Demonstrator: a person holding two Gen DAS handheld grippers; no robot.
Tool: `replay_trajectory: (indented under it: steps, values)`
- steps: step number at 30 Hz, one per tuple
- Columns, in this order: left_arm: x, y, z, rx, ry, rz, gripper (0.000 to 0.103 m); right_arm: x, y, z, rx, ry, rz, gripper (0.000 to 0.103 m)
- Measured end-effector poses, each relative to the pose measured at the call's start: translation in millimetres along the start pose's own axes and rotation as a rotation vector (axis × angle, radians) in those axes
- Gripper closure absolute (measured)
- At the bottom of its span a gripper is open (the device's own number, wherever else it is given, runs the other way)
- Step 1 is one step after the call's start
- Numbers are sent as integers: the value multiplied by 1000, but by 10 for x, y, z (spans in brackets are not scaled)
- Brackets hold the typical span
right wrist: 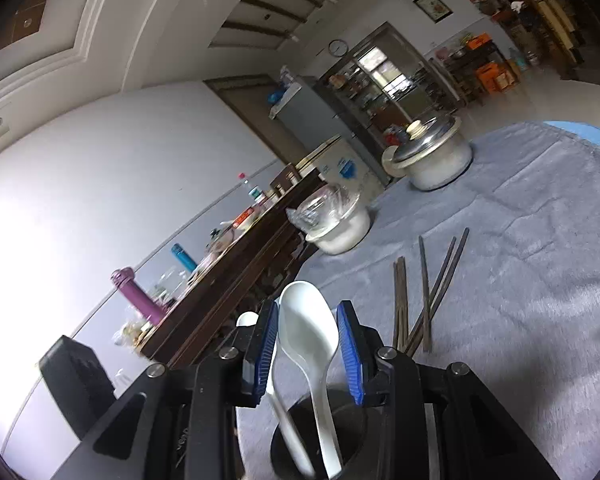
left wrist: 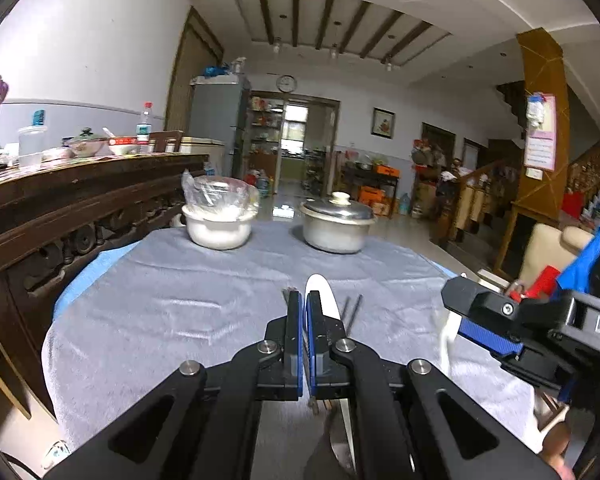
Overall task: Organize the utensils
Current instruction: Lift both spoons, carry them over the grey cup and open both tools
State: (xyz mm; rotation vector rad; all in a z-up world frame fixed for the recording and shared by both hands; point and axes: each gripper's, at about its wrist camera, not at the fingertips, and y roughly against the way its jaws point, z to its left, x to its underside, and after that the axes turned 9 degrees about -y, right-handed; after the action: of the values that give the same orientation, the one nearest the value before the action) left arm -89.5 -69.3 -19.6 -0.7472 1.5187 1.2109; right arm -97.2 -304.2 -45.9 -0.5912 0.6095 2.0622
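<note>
The step in hand looks like dropping spoons into the black holder [right wrist: 320, 436] at the bottom centre of the right wrist view. The right tool [right wrist: 308, 344] stands with its blue pads apart around a white spoon [right wrist: 308, 328]; the pads seem just clear of the bowl, so it reads as released, with the handle already down in the holder beside a second spoon [right wrist: 276, 392]. The left tool [left wrist: 304, 320] is clenched at lower centre of its own view; a thin sliver shows between the pads, but what it is I cannot tell. Chopsticks [right wrist: 424, 296] lie loose on the grey cloth [right wrist: 540, 280] over the table, right of centre. Next, I judge, the right tool should back off the spoon without tipping the holder, then go for the chopsticks.
</note>
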Motion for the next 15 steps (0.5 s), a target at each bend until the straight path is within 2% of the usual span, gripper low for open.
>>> replay_trajectory:
  steps: [2,3,4,5,6,8,10,13,15]
  values:
    - [16,78,-5,31,-20,2,101,20,55,25,-5,9,11,67]
    - [19,107,0,39,-27,2,101,18,84,33,-6,9,17,54]
    - [21,148,11,48,-34,3,100,10,115,26,-6,2,10,47]
    - [18,181,26,56,-35,4,94,-7,172,9,-5,-13,-15,39]
    - [7,211,55,60,-32,5,90,-27,221,-11,-11,-26,-32,39]
    - [-15,282,107,44,-24,-5,71,-67,287,-47,-2,-39,-53,39]
    - [-51,337,170,32,-12,-18,61,-90,335,-77,10,-46,-70,39]
    - [-103,364,263,11,5,-23,59,-94,371,-123,35,-56,-79,39]
    - [-117,329,326,-1,18,-4,50,-99,362,-149,45,-67,-77,39]
